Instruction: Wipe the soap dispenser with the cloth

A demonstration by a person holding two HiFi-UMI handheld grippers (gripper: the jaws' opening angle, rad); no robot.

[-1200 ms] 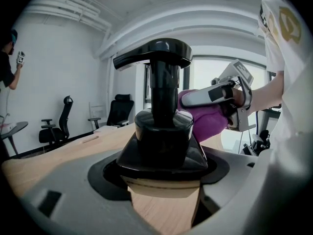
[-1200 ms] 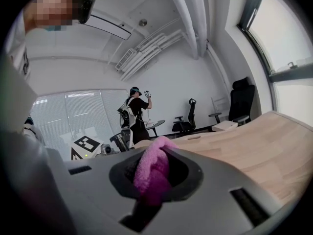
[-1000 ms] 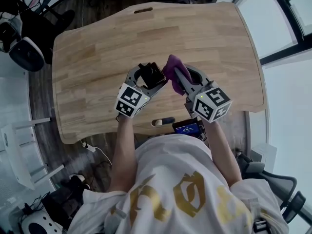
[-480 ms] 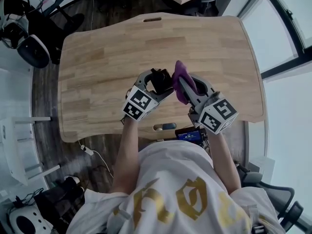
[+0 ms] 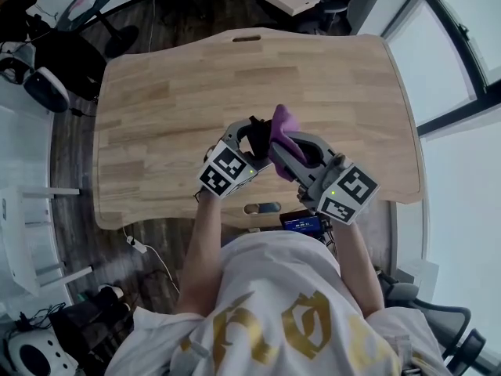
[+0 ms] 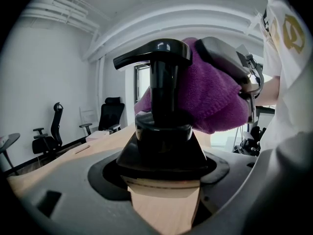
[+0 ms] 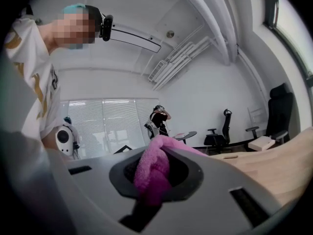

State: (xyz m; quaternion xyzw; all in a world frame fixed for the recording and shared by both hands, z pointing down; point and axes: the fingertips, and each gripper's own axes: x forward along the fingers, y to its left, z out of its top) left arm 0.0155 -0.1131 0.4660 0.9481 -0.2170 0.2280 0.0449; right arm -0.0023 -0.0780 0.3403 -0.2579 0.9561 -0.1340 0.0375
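Left gripper view: cloth (image 6: 215, 102) touches soap dispenser (image 6: 164, 131).

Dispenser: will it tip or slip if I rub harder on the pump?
Probably not tip: the left gripper clamps the dispenser by its body. The glossy pump looks slick, so the soft cloth may slide off.

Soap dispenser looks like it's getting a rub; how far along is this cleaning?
Done: both pickups. The left tool is shut on the soap dispenser, the right tool on the purple cloth. In hand: the cloth presses against the black pump neck. Left: the rest of the wipe; I cannot tell how much surface is unwiped.
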